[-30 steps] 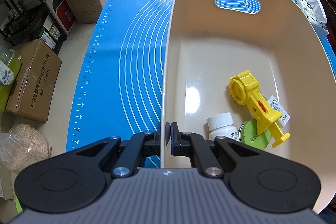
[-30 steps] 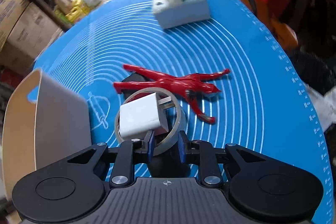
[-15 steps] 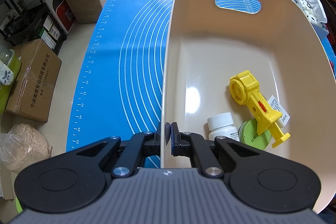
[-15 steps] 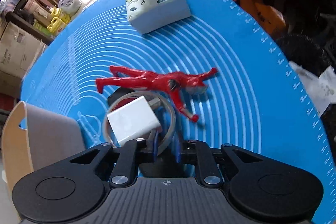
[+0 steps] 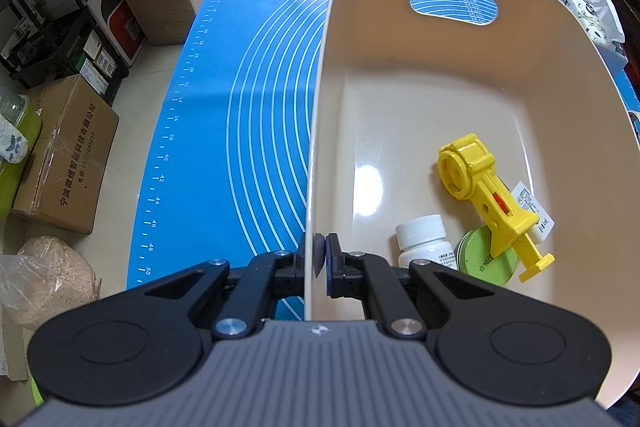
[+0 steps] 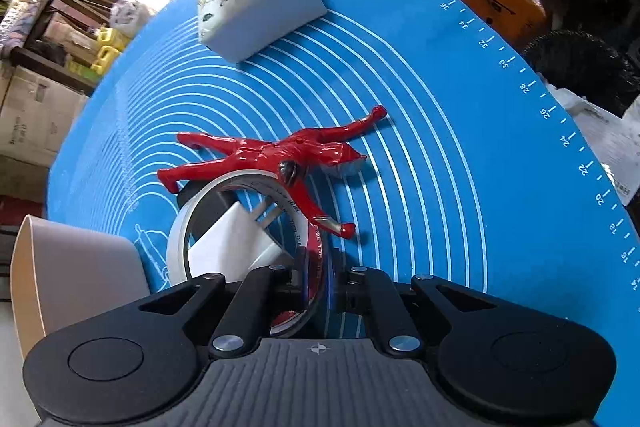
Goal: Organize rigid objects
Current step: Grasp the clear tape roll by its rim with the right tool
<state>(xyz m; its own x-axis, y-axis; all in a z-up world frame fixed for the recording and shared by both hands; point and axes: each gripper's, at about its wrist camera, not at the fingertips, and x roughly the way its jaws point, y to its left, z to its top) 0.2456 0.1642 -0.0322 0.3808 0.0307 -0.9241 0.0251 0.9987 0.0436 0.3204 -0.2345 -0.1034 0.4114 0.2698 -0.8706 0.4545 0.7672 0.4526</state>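
My left gripper (image 5: 320, 259) is shut on the near left rim of a beige bin (image 5: 320, 115). In the bin lie a yellow toy tool (image 5: 484, 191), a white pill bottle (image 5: 424, 239) and a green round tin (image 5: 488, 259). My right gripper (image 6: 318, 279) is shut on the wall of a tape roll (image 6: 176, 235), tilted up off the blue mat (image 6: 440, 155). A white charger plug (image 6: 236, 231) shows through the ring. A red toy figure (image 6: 280, 155) lies on the mat just beyond. The bin's corner (image 6: 80, 275) shows at the left.
A tissue pack (image 6: 256, 7) lies at the mat's far end; it also shows at the right edge of the left wrist view (image 5: 596, 15). Cardboard boxes (image 5: 68, 155) and a rack stand on the floor to the left of the table.
My right gripper has closed on the tape roll and tipped it up from flat. The view has shifted closer over the red figure. The left gripper has not moved.
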